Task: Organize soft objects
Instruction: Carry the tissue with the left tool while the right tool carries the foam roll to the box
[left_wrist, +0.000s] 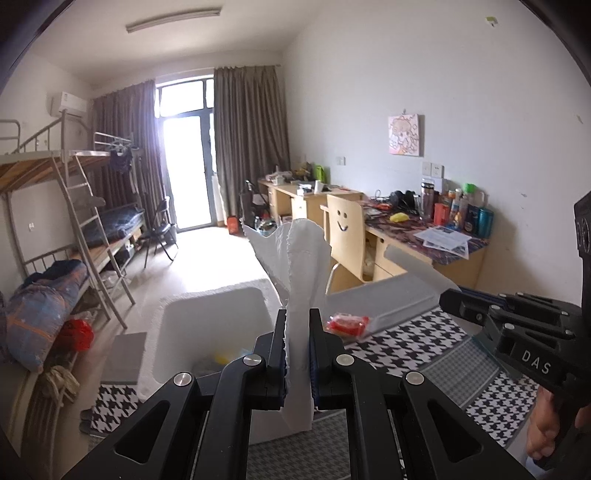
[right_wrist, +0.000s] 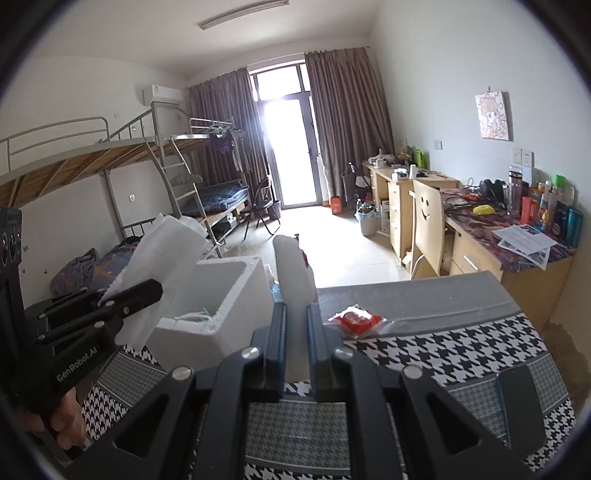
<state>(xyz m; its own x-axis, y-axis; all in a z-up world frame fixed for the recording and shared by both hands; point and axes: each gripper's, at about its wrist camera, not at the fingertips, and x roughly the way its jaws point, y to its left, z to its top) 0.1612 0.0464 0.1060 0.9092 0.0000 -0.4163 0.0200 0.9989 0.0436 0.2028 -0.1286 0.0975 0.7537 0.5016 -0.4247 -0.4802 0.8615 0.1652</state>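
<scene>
My left gripper (left_wrist: 297, 317) is shut on a white soft sheet (left_wrist: 295, 258) that stands up between its fingers, above a white foam box (left_wrist: 207, 314). The same gripper (right_wrist: 147, 291) and sheet (right_wrist: 155, 251) show at the left of the right wrist view, beside the foam box (right_wrist: 229, 295). My right gripper (right_wrist: 297, 310) is shut on another white soft sheet (right_wrist: 293, 266), held above the table next to the box. The right gripper (left_wrist: 454, 302) shows at the right of the left wrist view, gripping its sheet (left_wrist: 417, 266).
A red packet in clear wrap (right_wrist: 356, 319) lies on the houndstooth tablecloth (right_wrist: 461, 354). A wooden chair with a smiley (right_wrist: 428, 225) and cluttered desks (right_wrist: 517, 236) stand at the right. Bunk beds (right_wrist: 110, 166) line the left wall.
</scene>
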